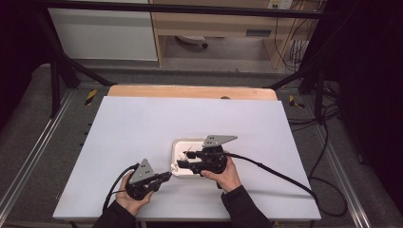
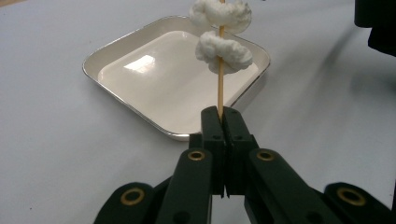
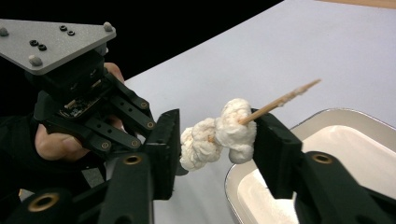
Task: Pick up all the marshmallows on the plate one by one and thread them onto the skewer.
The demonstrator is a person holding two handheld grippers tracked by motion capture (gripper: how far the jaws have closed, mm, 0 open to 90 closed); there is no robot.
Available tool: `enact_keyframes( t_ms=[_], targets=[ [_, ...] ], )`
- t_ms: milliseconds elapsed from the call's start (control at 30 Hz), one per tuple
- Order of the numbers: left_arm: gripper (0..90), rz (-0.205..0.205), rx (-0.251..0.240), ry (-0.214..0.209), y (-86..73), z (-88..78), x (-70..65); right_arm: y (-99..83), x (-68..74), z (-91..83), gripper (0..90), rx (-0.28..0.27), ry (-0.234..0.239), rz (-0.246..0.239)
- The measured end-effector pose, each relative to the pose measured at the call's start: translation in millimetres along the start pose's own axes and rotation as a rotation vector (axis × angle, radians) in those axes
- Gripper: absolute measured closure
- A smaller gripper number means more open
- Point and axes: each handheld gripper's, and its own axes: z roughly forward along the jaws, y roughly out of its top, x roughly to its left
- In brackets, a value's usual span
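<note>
high view: white table point(image 1: 133, 137) with a shallow white tray point(image 1: 183, 145) a little to the 5 o'clock side of centre. left gripper point(image 1: 164, 176) sits at about 8 o'clock of the tray, held in the person's left hand point(image 1: 130, 197); its tip points toward 2 o'clock, at the tray's near corner. right gripper point(image 1: 183, 159) lies over the tray, held in the right hand point(image 1: 225, 173) at 4 o'clock of the tray, and points toward 9 o'clock.

left gripper view: left gripper point(image 2: 223, 112) has its jaws pressed together, pinching the bottom end of a thin wooden skewer point(image 2: 219, 88). skewer stands up toward 12 o'clock. two white puffy pieces are threaded on it: lower piece point(image 2: 223, 52), upper piece point(image 2: 220, 13) just above, the two near but with a short bare length of stick between. tray point(image 2: 112, 51) lies behind the skewer, inside bare and glossy.

right gripper view: right gripper point(image 3: 212, 135) has its jaws spread, one on each side of the two white pieces point(image 3: 217, 133). right-hand jaw appears to touch the piece nearer the skewer tip; left-hand jaw stands just clear of the other piece; no squeeze visible. skewer point(image 3: 285, 99) tip pokes out toward 2 o'clock, pointed end slightly fuzzy. left gripper body with grey plate point(image 3: 51, 39) sits at 10 o'clock, fingers of the left hand point(image 3: 56, 142) wrapped around it. tray rim point(image 3: 327, 114) at 4 o'clock, below the pieces.
</note>
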Motion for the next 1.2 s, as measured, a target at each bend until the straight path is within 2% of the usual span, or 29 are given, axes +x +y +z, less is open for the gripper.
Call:
enact_keyframes(
  t_ms=[100, 133, 167, 200, 300, 333, 367, 433, 533, 567, 600, 633, 667, 700, 833, 1200],
  targets=[
    [89.5, -0.003, -0.011, 0.01, -0.3, -1.2, -0.2, -0.6, -0.3, -0.5, 46.7, -0.001, -0.004, -0.005],
    [89.6, -0.006, -0.018, 0.012, -0.4, -2.6, 0.4, -0.7, -0.3, -0.7, 34.4, -0.009, -0.036, -0.01],
    [89.6, 0.005, -0.038, 0.003, 0.2, -3.6, 3.3, -0.8, -1.3, -1.0, 31.9, -0.006, -0.07, -0.013],
    [89.5, -0.006, -0.039, 0.004, -0.1, -5.0, 4.0, -1.6, -4.9, -2.9, 31.9, 0.002, -0.081, -0.002],
    [89.5, -0.02, -0.04, 0.005, -0.9, -6.3, 7.1, -4.9, -10.3, -8.5, 26.9, -0.015, -0.082, 0.021],
    [89.6, -0.035, -0.023, 0.017, -1.2, -7.2, 6.7, -5.9, -11.2, -10.1, 24.3, -0.017, -0.085, 0.021],
    [89.5, -0.024, -0.036, 0.002, -0.8, -5.4, 7.2, -6.8, -11.8, -11.4, 22.0, -0.022, -0.088, 0.02],
    [89.5, -0.017, -0.029, 0.001, -0.3, -5.2, 6.6, -7.9, -12.0, -13.7, 17.8, -0.019, -0.099, 0.01],
    [89.5, -0.026, -0.029, -0.006, 0.1, -5.2, 7.4, -9.5, -13.1, -17.3, 11.5, -0.001, -0.124, -0.01],
    [89.5, -0.046, -0.012, 0.008, -0.2, -7.1, 7.6, -10.4, -13.8, -18.8, 9.6, 0.003, -0.135, -0.018],
    [89.5, -0.033, -0.029, -0.014, 0.4, -5.4, 8.8, -11.7, -14.4, -20.7, 7.6, 0.015, -0.145, -0.021],
    [89.5, -0.036, -0.03, -0.017, 0.7, -5.4, 9.4, -12.5, -14.9, -21.7, 6.2, 0.026, -0.15, -0.024],
    [89.5, -0.043, -0.024, -0.017, 1.1, -5.8, 9.8, -14.1, -15.6, -23.3, 5.3, 0.035, -0.159, -0.032],
    [89.5, -0.057, -0.003, 0.012, 0.9, -8.0, 9.4, -16.8, -16.6, -25.4, 4.8, 0.043, -0.172, -0.043],
    [89.4, -0.068, 0.006, 0.014, 2.8, -8.7, 10.9, -25.1, -21.4, -33.2, 2.3, 0.089, -0.201, -0.061],
    [89.3, -0.085, 0.048, 0.007, 10.6, -6.8, 16.0, -53.0, -38.5, -65.9, 1.0, 0.142, -0.268, -0.038]
  ],
)
